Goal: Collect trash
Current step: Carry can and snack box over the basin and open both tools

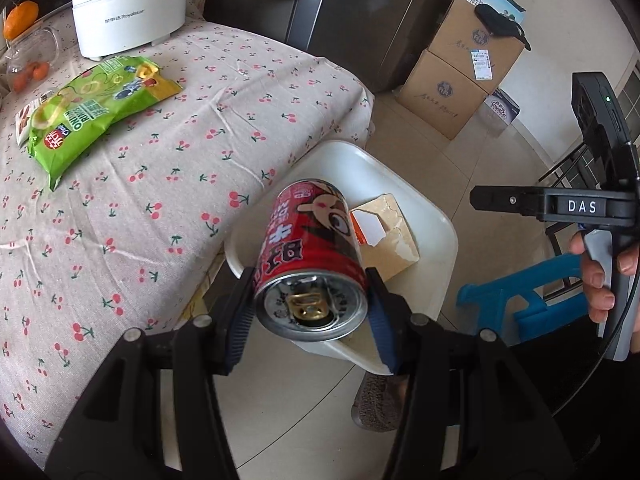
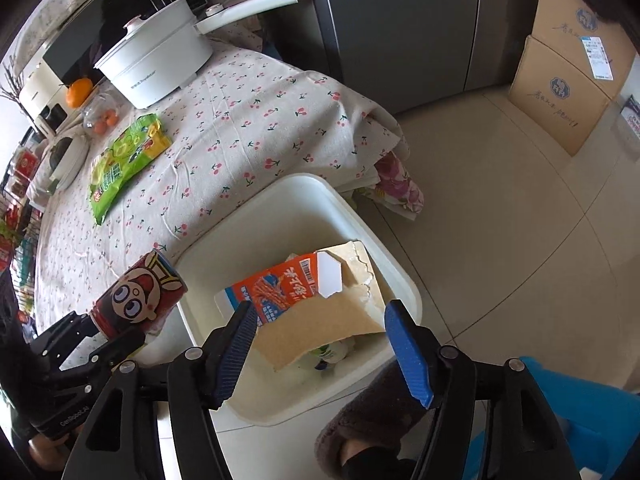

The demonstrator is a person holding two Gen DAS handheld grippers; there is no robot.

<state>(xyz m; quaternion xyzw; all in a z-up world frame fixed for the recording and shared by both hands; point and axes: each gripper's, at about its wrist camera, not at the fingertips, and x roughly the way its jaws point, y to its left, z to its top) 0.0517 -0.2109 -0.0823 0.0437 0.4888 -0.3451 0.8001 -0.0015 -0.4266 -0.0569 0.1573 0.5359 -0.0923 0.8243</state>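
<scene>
My left gripper (image 1: 310, 304) is shut on a red drink can (image 1: 312, 256) with a cartoon face, held at the table's edge just above the near rim of the white trash bin (image 1: 436, 280). The can also shows in the right wrist view (image 2: 136, 300), left of the bin (image 2: 304, 200). My right gripper (image 2: 320, 332) is open and empty above the bin, over a torn orange-and-white carton (image 2: 304, 304) lying inside. A green snack bag (image 1: 88, 112) lies on the cherry-print tablecloth (image 1: 168, 184); it also shows in the right wrist view (image 2: 120, 160).
A white electric pot (image 1: 128, 4) stands at the table's back, with an orange (image 1: 20, 18) and a bag of small oranges (image 1: 32, 60) at the left. Stacked cardboard boxes (image 1: 460, 68) stand by a dark fridge (image 1: 360, 20). A blue stool (image 1: 516, 296) and a slippered foot (image 2: 372, 420) are near the bin.
</scene>
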